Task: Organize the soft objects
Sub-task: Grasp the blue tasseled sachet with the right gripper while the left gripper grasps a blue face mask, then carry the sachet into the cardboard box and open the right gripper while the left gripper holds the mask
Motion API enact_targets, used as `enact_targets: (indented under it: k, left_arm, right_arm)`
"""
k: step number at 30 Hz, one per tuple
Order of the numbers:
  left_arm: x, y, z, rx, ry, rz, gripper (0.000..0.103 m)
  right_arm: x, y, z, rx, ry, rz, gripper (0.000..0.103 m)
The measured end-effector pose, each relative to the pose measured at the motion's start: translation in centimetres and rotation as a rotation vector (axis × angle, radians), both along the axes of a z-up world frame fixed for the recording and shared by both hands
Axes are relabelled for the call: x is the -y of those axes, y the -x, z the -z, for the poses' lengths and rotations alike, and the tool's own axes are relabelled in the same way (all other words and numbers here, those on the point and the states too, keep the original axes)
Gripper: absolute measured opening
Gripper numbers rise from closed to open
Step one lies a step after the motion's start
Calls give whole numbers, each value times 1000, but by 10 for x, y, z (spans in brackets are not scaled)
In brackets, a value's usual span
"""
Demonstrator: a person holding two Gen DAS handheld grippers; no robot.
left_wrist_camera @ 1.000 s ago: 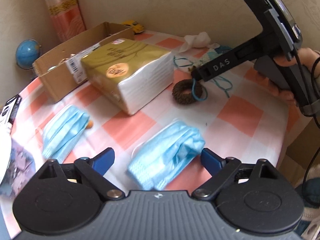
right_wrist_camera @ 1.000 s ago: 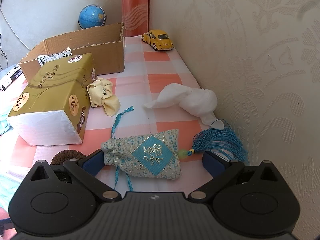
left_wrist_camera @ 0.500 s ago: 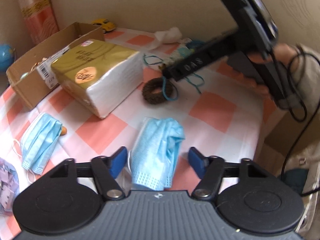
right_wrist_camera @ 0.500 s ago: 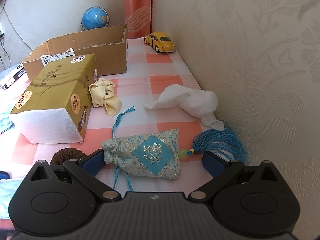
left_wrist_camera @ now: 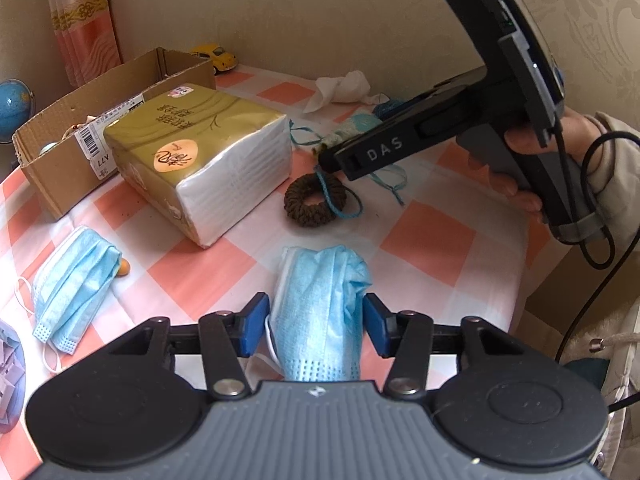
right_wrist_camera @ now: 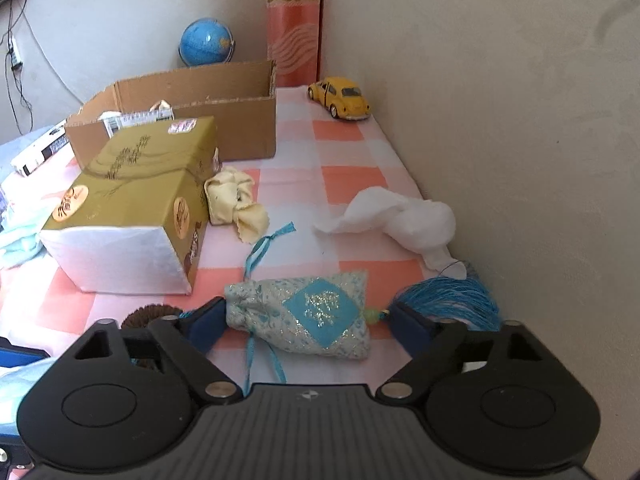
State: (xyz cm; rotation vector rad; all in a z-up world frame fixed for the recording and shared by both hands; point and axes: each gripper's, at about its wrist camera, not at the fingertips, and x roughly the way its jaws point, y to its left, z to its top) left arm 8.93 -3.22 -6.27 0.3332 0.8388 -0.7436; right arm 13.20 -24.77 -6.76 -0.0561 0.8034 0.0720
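Straddling a crumpled blue face mask [left_wrist_camera: 320,312], my left tongs [left_wrist_camera: 316,326] have their blue pads on either side of it, the left one just off the fabric and the right one at its edge; I cannot tell whether they are pinching it yet. That mask lies at six o'clock on the checked tablecloth [left_wrist_camera: 424,240]. At nine o'clock a second blue mask [left_wrist_camera: 72,284] lies flat, well apart from the first. Further out, at twelve o'clock, a brown knitted ring [left_wrist_camera: 314,200] sits with a blue cord [left_wrist_camera: 340,204] trailing over it, and at eleven o'clock stands the gold tissue pack [left_wrist_camera: 200,160].

My right tongs [right_wrist_camera: 308,320] are spread wide, released, with a blue patterned sachet [right_wrist_camera: 304,316] lying between the pads and touching neither. Its blue tassel [right_wrist_camera: 452,300] fans out at three o'clock, against the wall. Beyond, at one o'clock, a white cloth [right_wrist_camera: 404,220] is bunched up near the wall, and at eleven o'clock a small cream cloth [right_wrist_camera: 236,204] rests just beside the tissue pack. Behind the pack is an open cardboard box [right_wrist_camera: 224,120] holding a few items I cannot make out. Farthest off, a yellow toy car [right_wrist_camera: 340,98] is parked at twelve o'clock, with a blue globe [right_wrist_camera: 206,42] behind the box.
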Motion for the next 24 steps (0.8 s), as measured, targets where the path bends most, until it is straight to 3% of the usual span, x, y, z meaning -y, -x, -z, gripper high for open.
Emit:
enact_targets:
  k: [4, 7, 24]
  left_arm:
    - [-2, 1, -2, 6, -3, -6, 37]
    - [-3, 2, -4, 9, -8, -15, 34]
    - [-18, 11, -30, 51, -5, -62, 31]
  right_arm:
    - [-1, 2, -3, 6, 4, -17, 71]
    - [0, 5, -7, 13, 2, -23, 67]
    - [23, 22, -74, 18, -33, -109, 67]
